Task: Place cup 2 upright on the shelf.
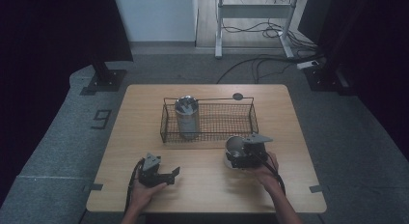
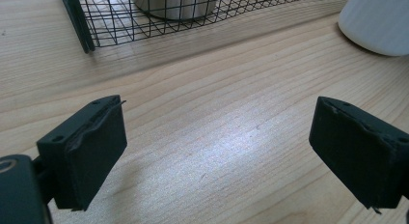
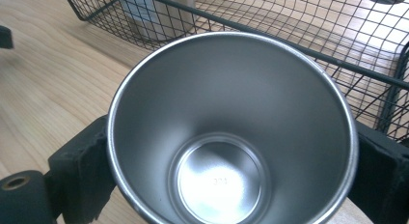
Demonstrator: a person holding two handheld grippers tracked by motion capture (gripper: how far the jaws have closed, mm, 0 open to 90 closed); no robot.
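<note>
- Nearest first, the right gripper: held in the person's right hand at the near right of the table, jaws clamped on a steel cup, one black pad pressed to each side of its wall just under the rim.
- Steel cup: open mouth facing the right gripper view, bare and shiny inside, a small stamped mark on its bottom that is too small to read. In the high view it sits low over the table, just in front of the basket's near right corner.
- Left gripper: held in the person's left hand at the near left of the table, well apart from the cup, jaws standing apart with only bare wood between them.
- Wire basket: black mesh, long and shallow, set across the middle of the table.
- Steel tumbler: stands upright in the left end of the basket, taller than the basket wall.
- Dark round disc: lies on the table just behind the basket's far rail.
- Wooden table: pale top, rounded corners, standing on grey carpet.
</note>
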